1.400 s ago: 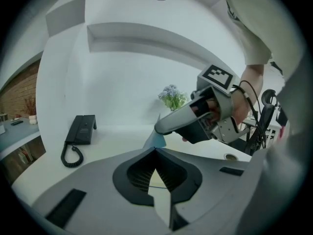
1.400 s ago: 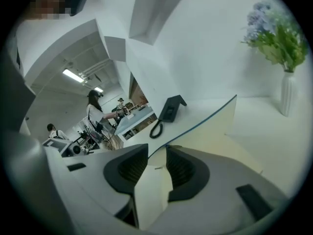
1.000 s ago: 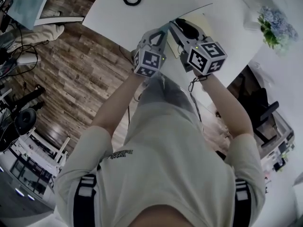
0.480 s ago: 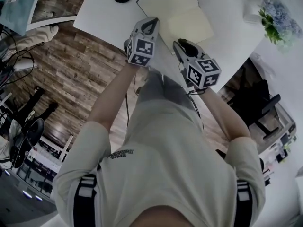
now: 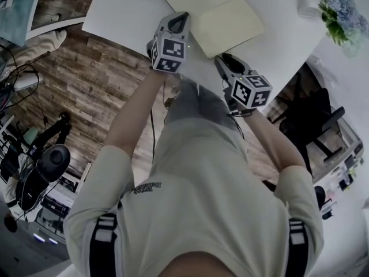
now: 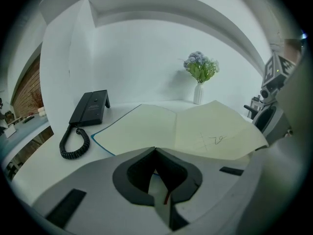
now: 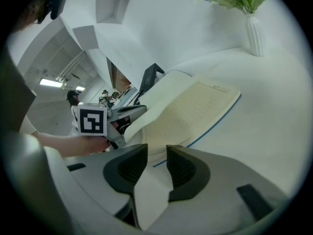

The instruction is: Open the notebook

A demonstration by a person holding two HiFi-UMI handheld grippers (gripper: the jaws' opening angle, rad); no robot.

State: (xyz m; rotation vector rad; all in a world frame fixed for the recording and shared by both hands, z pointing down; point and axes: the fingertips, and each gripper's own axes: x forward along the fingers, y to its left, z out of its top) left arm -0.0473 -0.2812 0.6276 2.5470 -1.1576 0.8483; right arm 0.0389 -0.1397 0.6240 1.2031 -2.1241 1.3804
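Note:
The notebook (image 5: 213,10) lies open on the white table (image 5: 115,16), cream pages up, with a thin blue cover edge. A small pencil mark shows on its right page (image 6: 217,140). My left gripper (image 5: 183,19) is at the notebook's near left edge; its jaws (image 6: 155,150) meet with a sliver of the blue cover between them. In the right gripper view the page (image 7: 195,106) curls up from the left gripper (image 7: 128,112). My right gripper (image 5: 226,59) hangs back from the near right corner, its jaws (image 7: 156,148) opening with nothing between them.
A black desk phone (image 6: 90,107) with a coiled cord (image 6: 73,146) sits left of the notebook. A white vase of flowers (image 6: 199,77) stands at the table's far right. Wood floor (image 5: 86,79) lies on the left, and a dark chair (image 5: 314,120) on the right.
The lifted cover has gone over and the notebook now lies flat open. My right gripper drew back from it toward the person and sank. The left gripper stayed at the near edge.

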